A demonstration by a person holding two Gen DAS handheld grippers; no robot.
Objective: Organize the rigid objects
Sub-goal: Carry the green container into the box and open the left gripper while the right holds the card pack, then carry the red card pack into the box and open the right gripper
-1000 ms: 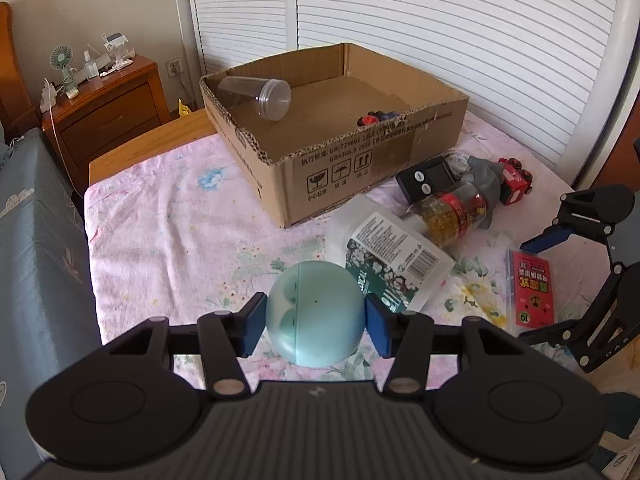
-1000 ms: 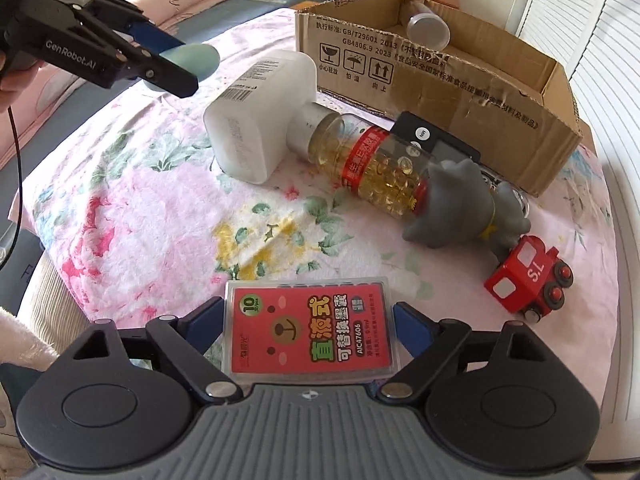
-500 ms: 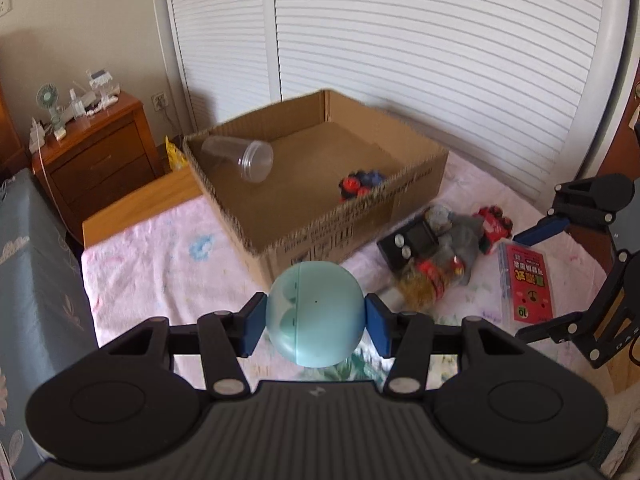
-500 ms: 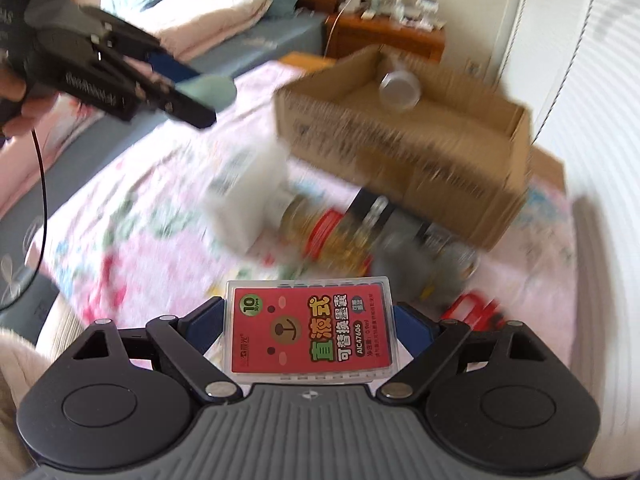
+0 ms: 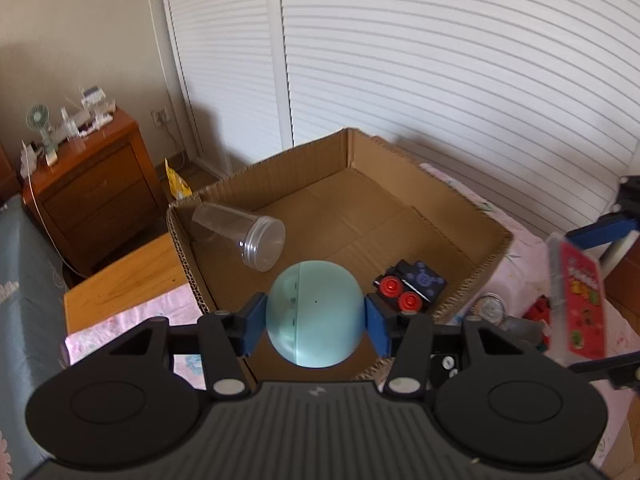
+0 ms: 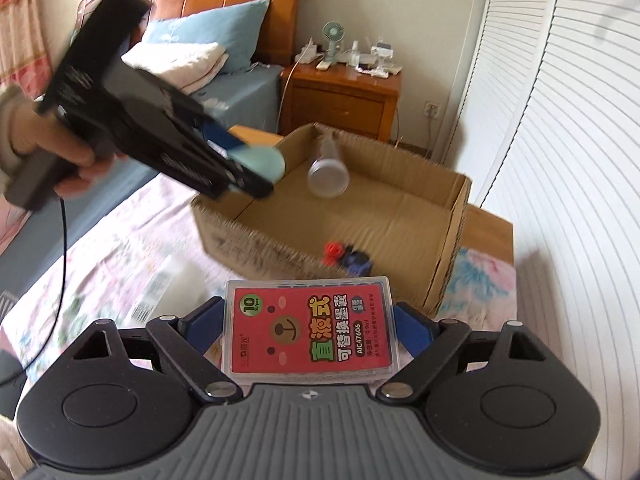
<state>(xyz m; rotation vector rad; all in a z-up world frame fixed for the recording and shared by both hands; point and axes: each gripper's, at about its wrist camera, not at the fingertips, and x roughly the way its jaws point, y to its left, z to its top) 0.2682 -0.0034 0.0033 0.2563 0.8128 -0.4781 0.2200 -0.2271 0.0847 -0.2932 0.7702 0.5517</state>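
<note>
Above cardboard box (image 5: 472,224): left gripper (image 5: 316,316) clamps pale-blue ball (image 5: 316,312) at its widest girth; smooth, rigid, probably light, slip-prone. Right gripper (image 6: 308,328) pinches ink-cartridge case (image 6: 310,326) edgewise.

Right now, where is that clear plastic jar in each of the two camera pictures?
Left wrist view: the jar lies on its side in the box's left corner, left of centre, above the blue ball.
Right wrist view: the jar is at centre, upper half, lid toward the camera.
Shared landmark: the cardboard box that holds it.
</note>
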